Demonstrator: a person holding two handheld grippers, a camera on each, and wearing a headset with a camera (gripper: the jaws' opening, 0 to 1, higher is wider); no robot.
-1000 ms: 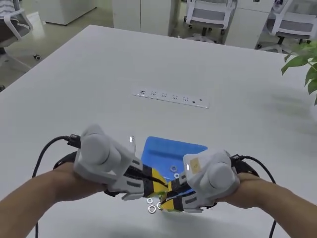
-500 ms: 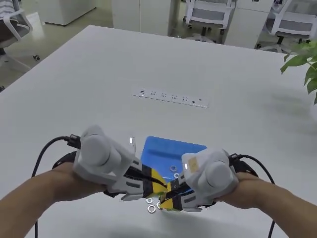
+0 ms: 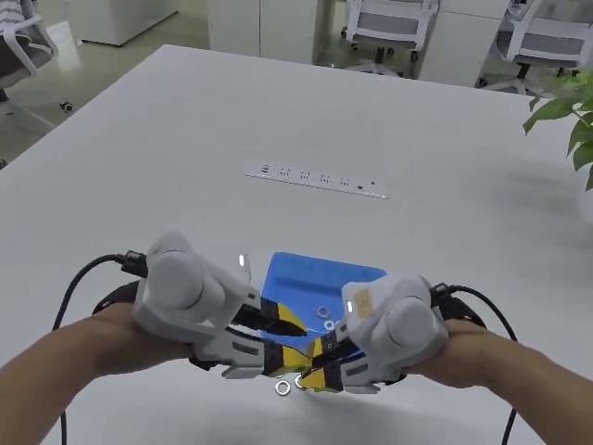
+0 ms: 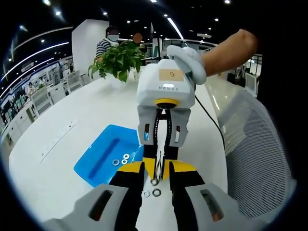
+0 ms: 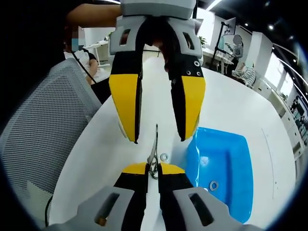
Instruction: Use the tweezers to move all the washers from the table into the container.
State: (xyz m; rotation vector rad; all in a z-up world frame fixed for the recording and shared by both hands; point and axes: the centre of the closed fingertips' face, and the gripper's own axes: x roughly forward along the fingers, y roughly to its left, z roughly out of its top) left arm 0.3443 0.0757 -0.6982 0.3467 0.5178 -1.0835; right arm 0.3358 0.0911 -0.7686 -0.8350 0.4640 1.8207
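Right tongs (image 5: 152, 169): closed on tweezers (image 5: 154, 147), tip pointing straight ahead.
Left tongs (image 5: 159, 137): facing, parted either side of that tip.
Washer (image 5: 164, 157): on white counter (image 5: 108, 156), just right of tweezers.
Blue container (image 5: 228, 151): right of tongs, holding second washer (image 5: 213, 185).

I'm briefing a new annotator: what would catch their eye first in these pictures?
Two grey grippers meet nose to nose over the white table: the right gripper is shut on thin metal tweezers, whose tip lies between the left gripper's open yellow jaws. Beside them sits a shallow blue tray holding small silver washers, with more loose on the table.
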